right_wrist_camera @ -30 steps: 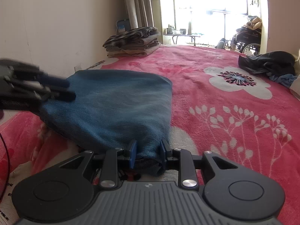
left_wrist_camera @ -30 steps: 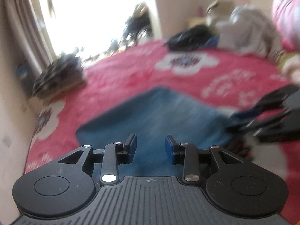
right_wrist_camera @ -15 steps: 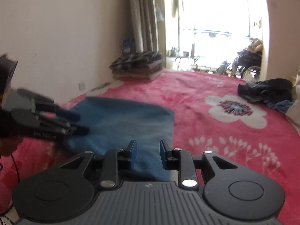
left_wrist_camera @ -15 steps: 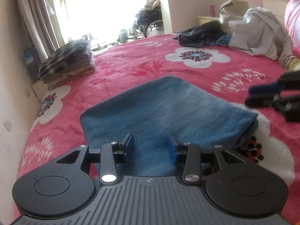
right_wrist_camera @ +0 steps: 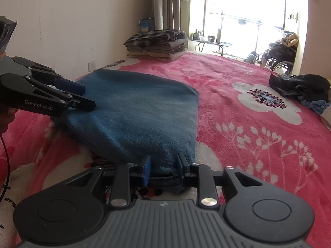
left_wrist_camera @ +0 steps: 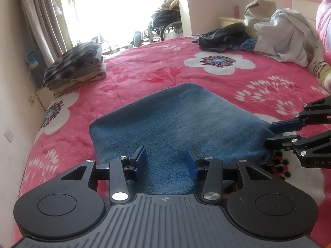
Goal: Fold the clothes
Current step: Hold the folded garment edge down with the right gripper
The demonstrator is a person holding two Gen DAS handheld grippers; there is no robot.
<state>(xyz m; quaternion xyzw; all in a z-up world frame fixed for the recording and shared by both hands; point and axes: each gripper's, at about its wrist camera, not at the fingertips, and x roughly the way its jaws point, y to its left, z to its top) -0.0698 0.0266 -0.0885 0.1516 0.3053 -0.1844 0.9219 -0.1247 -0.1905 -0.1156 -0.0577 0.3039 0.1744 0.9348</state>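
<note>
We see the folded clothes stack (left_wrist_camera: 76,66) far left by the wall. Left gripper (left_wrist_camera: 165,161) released, its jaws have just been opening, hovering over the folded blue denim garment (left_wrist_camera: 178,119) lying flat on the pink floral blanket (left_wrist_camera: 144,72). Right gripper (right_wrist_camera: 163,168) clenched on the garment's near corner.
</note>
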